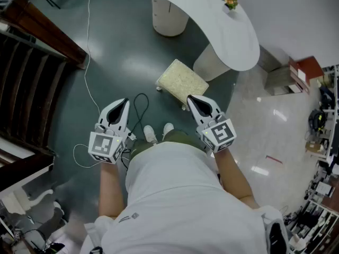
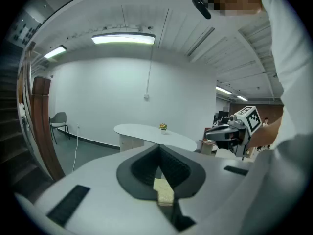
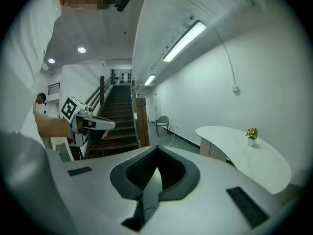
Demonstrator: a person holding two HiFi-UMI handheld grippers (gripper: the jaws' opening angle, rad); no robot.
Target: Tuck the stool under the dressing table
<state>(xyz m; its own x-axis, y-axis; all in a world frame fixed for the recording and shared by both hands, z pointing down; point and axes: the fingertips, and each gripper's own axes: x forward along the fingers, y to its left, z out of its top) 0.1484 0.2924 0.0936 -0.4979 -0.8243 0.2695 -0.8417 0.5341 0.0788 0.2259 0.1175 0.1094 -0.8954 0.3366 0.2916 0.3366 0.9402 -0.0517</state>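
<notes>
Cream stool [image 1: 181, 82] beside dressing table [image 1: 233, 41] edge, floor [image 1: 116, 52] open around; left claw [image 1: 124, 101], right claw [image 1: 191, 98] closed, empty.

Nubby cream cloth on the stool [image 1: 181, 81] (matt), smooth white dressing table [image 1: 233, 41].

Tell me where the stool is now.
In the head view, the stool stands at centre, beside the dressing table, just ahead of the right claw.
</notes>
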